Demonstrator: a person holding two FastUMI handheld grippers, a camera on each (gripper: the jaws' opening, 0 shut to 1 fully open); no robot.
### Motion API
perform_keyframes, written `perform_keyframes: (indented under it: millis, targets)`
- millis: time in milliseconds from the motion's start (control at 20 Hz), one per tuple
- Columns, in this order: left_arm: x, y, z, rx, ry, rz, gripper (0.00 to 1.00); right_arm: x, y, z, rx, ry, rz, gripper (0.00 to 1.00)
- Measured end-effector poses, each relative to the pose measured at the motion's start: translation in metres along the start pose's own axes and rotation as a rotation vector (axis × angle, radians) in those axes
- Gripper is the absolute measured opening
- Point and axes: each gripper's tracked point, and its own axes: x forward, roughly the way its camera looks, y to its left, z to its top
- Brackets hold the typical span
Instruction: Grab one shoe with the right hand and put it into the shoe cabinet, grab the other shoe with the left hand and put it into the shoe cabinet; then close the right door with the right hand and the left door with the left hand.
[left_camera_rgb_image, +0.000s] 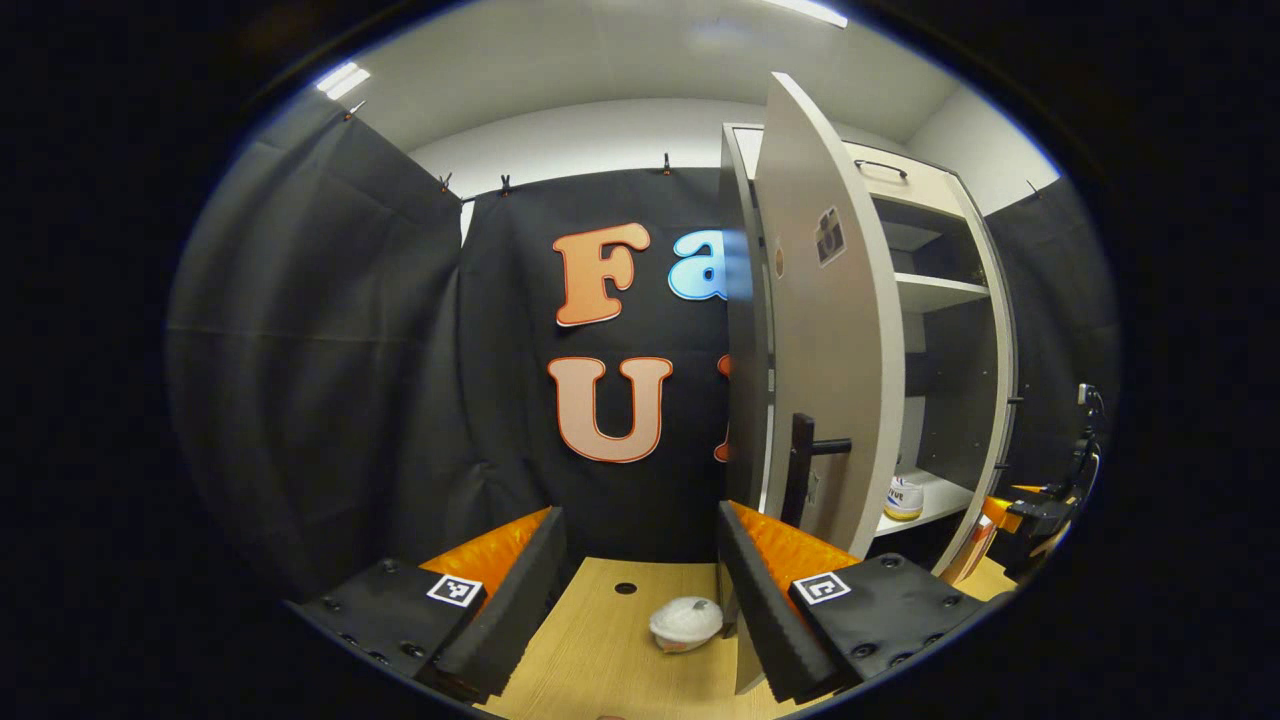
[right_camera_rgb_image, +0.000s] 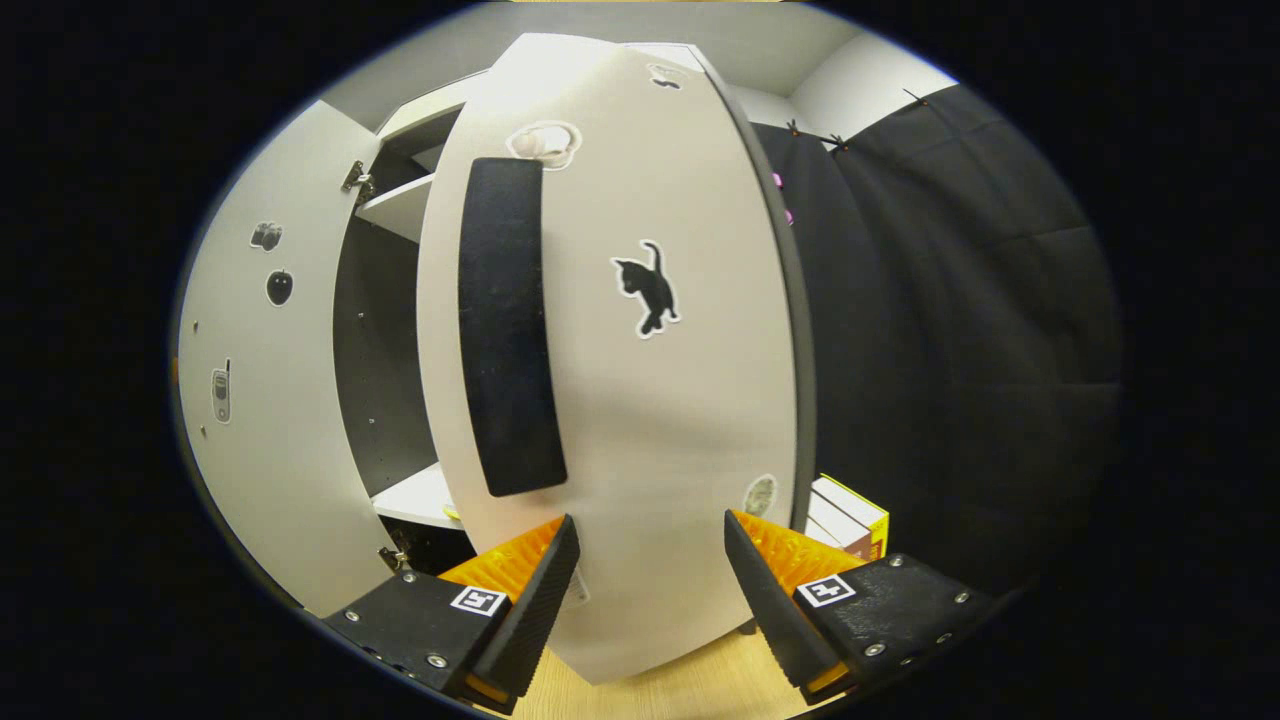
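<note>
Wooden floor bare ahead | right door ajar; left gripper, right gripper spread, empty

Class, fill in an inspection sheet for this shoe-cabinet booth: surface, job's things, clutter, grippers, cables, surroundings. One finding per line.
Surface: wooden floor, pale, with a small round hole.
Job's things: shoe cabinet with both doors ajar; left door and right door each carry a dark handle; one shoe sits on the lower shelf; a white shoe lies on the floor.
Clutter: box on the floor beside the cabinet.
Grippers: left gripper open, above the white shoe; right gripper open, fingers facing the right door's front, contact unclear.
Cables: nothing seen.
Surroundings: black cloth wall, white ceiling with lights.
</note>
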Motion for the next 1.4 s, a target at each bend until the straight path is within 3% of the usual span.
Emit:
perform_keyframes:
  millis: [50,100,150,200,250,300,750,1050,1400]
  targets:
    - [0.000,0.004,-0.002,-0.003,0.001,0.005,0.97,0.004,0.002,0.002,-0.016,-0.003,-0.003,0.99]
    - [0.002,0.009,-0.004,-0.003,0.002,0.008,0.97,0.005,0.000,0.003,-0.019,-0.004,-0.001,0.88]
    - [0.004,0.011,-0.005,-0.003,0.000,0.010,0.99,0.006,0.000,0.003,-0.011,0.000,0.001,0.88]
    - [0.006,0.014,-0.008,-0.002,-0.002,0.012,0.99,0.009,0.000,0.002,0.000,0.004,0.004,0.96]
    - [0.008,0.017,-0.011,-0.005,0.001,0.018,0.99,0.011,0.001,0.001,0.009,0.007,0.006,0.88]
    - [0.011,0.019,-0.016,-0.012,0.009,0.018,0.95,0.014,0.000,0.001,0.010,0.011,0.007,0.88]
    - [0.042,0.025,-0.064,0.014,0.057,0.017,0.99,0.048,0.014,-0.001,-0.036,0.018,-0.005,0.88]
    - [0.057,0.004,-0.109,-0.095,0.109,-0.065,0.97,0.052,0.018,-0.001,-0.116,0.020,-0.036,0.88]
    - [0.056,-0.038,-0.134,-0.076,0.126,-0.170,0.95,0.055,0.022,-0.005,-0.116,0.034,-0.045,0.87]
